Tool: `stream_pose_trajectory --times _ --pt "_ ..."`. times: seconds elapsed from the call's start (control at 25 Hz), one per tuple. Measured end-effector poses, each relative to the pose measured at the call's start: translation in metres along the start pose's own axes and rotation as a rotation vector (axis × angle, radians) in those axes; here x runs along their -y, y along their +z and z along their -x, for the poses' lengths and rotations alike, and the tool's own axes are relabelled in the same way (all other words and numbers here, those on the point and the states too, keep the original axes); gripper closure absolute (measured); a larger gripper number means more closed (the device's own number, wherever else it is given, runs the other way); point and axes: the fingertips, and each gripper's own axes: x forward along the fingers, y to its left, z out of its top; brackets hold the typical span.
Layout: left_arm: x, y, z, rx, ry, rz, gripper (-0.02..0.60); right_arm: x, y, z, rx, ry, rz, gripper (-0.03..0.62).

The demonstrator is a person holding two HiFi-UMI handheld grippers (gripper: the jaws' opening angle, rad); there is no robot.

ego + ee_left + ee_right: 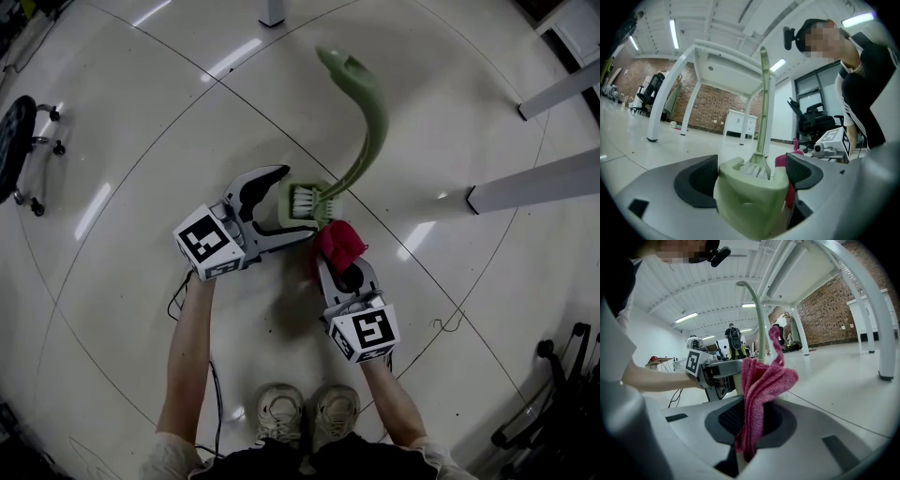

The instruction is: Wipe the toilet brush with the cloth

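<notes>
**L gripper [298, 202] wide open around the toilet brush [377, 131], R gripper [752, 422] pinching the cloth [339, 242]**

Nearest stuff first. The R gripper had its jaws clamped on the pink cloth, which stuck up out of the pads in a bunched fold. The L gripper was held level w/ its jaws spread wide, and the brush's green holder [752, 201] sat right betw them. Couldn't see either pad actually pressing on it, so I'd call it open around the holder, not gripping. The cloth was tucked in next to the holder on the right-hand pad's side, right up against its wall.

The toilet brush stood upright in that holder, white bristles poking just over the rim, green handle rising and curling over at the top. So the brush head was straight ahead of the L gripper, inside the jaw gap. It was also just past the tip of the R gripper.

Further out: pale glossy floor [469, 319], white table legs [534, 183] off to the right, a black wheeled stool [17, 150] far left. Way back in the right gripper view were a brick wall [820, 319] and a person [734, 341] standing.
</notes>
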Motion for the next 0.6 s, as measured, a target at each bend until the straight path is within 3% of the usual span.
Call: stream_pose_trajectory --times 0.44,0.6 --pt "0.017 -0.005 0.012 -0.021 0.006 0.010 0.153 0.019 0.004 -0.002 -0.005 -0.047 0.032 0.562" --pt "0.038 -0.006 0.022 -0.030 0.005 0.023 0.153 0.030 0.006 0.003 -0.020 -0.077 0.097 0.562"
